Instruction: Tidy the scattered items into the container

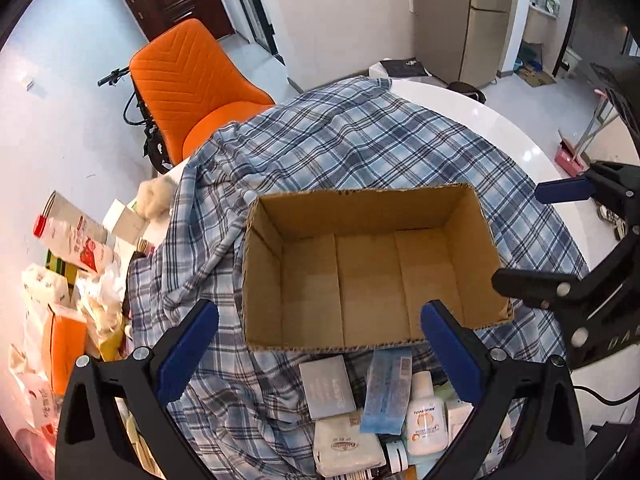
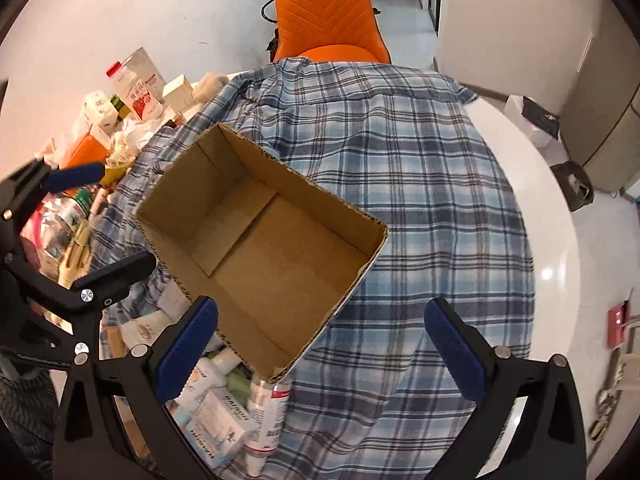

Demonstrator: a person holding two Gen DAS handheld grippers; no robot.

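An empty open cardboard box (image 1: pixel 280 272) (image 2: pixel 172 216) stands on a blue plaid cloth (image 1: pixel 340 140) (image 2: pixel 420 184). My left gripper (image 1: pixel 320 344) hovers open over the box's near edge, nothing between its blue pads. Below it lie a grey flat packet (image 1: pixel 327 386), a blue sachet (image 1: pixel 386 388), a small white bottle (image 1: pixel 425 420) and a white pouch (image 1: pixel 344 446). My right gripper (image 2: pixel 320 344) is open above the box's near corner and the cloth. White tubes and boxes (image 2: pixel 224 408) lie by its left finger. The right gripper also shows at the edge of the left wrist view (image 1: pixel 532 236).
A heap of bottles, cartons and wrappers (image 1: pixel 72 280) (image 2: pixel 120 120) covers the table's left side. An orange chair (image 1: pixel 188 88) (image 2: pixel 324 8) stands beyond the round white table (image 1: pixel 500 128) (image 2: pixel 560 220). The left gripper (image 2: pixel 104 224) reaches in at the left of the right wrist view.
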